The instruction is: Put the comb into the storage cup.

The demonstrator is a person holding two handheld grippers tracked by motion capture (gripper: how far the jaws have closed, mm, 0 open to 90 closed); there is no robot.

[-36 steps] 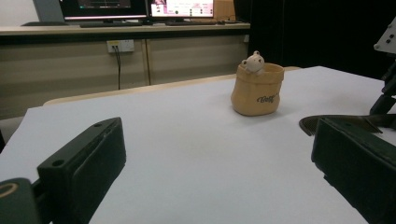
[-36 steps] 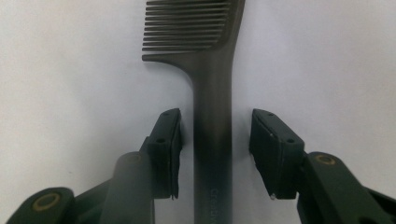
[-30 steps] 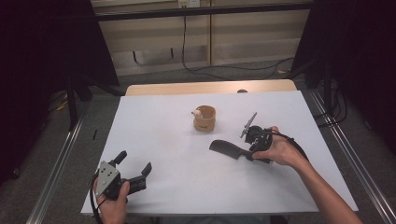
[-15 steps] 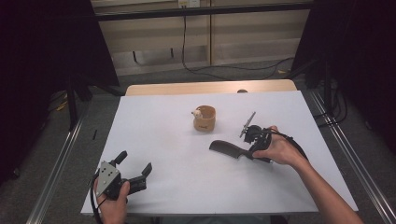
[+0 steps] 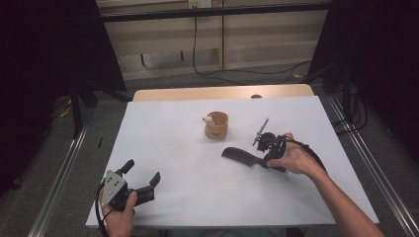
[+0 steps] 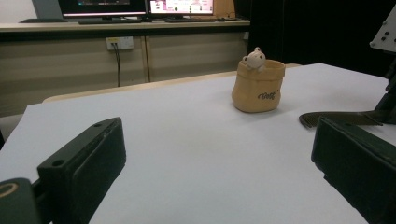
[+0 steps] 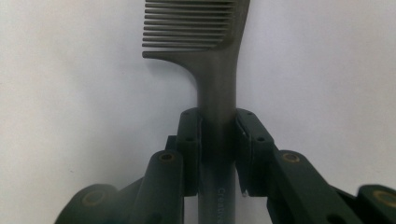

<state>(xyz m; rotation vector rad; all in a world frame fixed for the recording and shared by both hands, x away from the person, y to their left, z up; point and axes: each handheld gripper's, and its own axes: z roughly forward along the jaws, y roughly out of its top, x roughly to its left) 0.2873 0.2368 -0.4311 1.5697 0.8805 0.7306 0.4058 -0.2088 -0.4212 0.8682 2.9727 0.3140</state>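
Comb (image 5: 240,156) is lying flat on the white table (image 5: 188,197) in the high view, its toothed end pointing left toward the table's middle and its handle running right into the right gripper (image 5: 262,159), which has just been closing on it. The left gripper (image 5: 144,183) is resting well apart at the near left corner, jaws spread with nothing between them. A small tan pot (image 5: 217,125) with a bear figure is standing beyond the comb.

From the left gripper view, the pot (image 6: 258,86) is sitting ahead, and the comb (image 6: 343,118) is lying far to the right.

Looking along the right gripper (image 7: 218,151), both pads are pressing the comb (image 7: 215,84) handle; its long axis is running straight ahead.
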